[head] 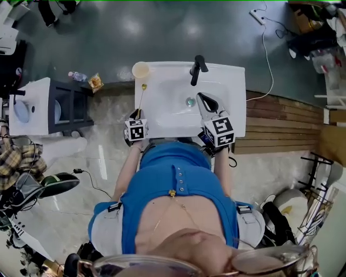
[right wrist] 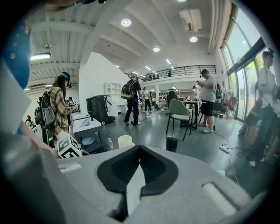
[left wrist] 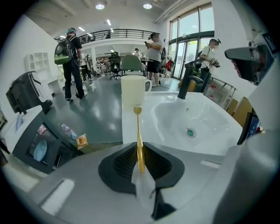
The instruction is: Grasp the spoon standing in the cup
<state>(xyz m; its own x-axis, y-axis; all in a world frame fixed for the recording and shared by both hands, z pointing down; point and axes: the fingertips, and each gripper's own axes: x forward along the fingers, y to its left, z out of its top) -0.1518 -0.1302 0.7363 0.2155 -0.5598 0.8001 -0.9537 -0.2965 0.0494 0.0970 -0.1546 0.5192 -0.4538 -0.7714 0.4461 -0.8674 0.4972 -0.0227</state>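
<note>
My left hand-held gripper (left wrist: 140, 151) is clamped on the slim gold metal spoon (left wrist: 138, 127), which juts ahead of it, its tip just short of the cream cylindrical cup (left wrist: 133, 89). I'd hold that squeeze steady and keep the handle centred in the pads. The right hand-held gripper (right wrist: 139, 152) waits with its jaws together, empty.

Big open-plan office or lab hall. Evidence: glossy grey poured floor (head: 162, 32); high white ceiling with round recessed lights (right wrist: 126, 22); railed mezzanine gallery (left wrist: 118, 33); tall glazed window wall (left wrist: 192, 41); grey-green office chair (right wrist: 178, 111) near desks; standing people with backpacks (left wrist: 70, 57). Freestanding white ceramic washbasin (head: 162, 116) with black tap (head: 197, 69) parked mid-floor. Second white basin on dark cabinet (head: 32, 105) close by. White power strip on trailing cable (head: 257, 16) across floor.
</note>
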